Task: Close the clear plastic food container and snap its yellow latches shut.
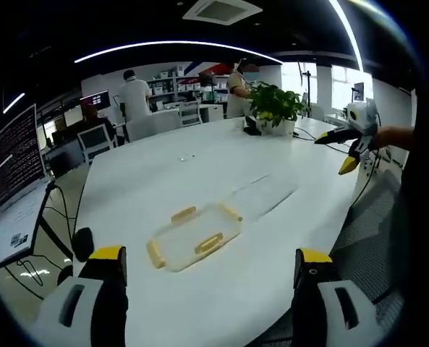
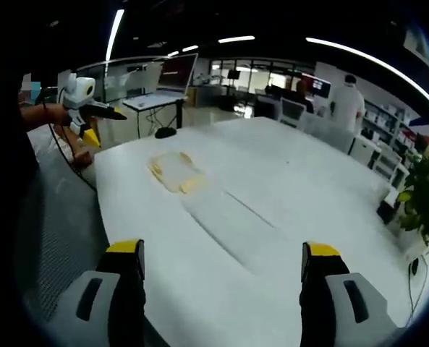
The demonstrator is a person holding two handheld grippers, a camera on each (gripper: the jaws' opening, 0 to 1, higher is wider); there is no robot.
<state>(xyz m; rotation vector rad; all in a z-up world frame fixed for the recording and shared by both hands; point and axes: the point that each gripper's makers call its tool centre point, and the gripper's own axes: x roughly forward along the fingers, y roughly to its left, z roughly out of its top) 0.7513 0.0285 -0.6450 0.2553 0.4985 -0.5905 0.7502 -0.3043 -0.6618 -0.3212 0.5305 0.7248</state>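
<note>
A clear lid with yellow latches (image 1: 192, 238) lies flat on the white table (image 1: 163, 166), just ahead of my left gripper (image 1: 210, 254), whose jaws stand wide apart and hold nothing. Beyond the lid lies the clear container body (image 1: 263, 193), faint against the table. My right gripper (image 1: 342, 150) hangs off the table's right edge in a hand, jaws apart. In the right gripper view the container body (image 2: 236, 220) lies just ahead of my open right gripper (image 2: 223, 250), the latched lid (image 2: 174, 171) farther off, and the left gripper (image 2: 84, 108) is held beyond the table's left edge.
A potted plant (image 1: 275, 107) and a dark object stand at the table's far end, with the plant (image 2: 425, 191) at the right edge of the right gripper view. A laptop (image 1: 11, 181) sits on a side desk. People and chairs (image 1: 98, 137) are in the background.
</note>
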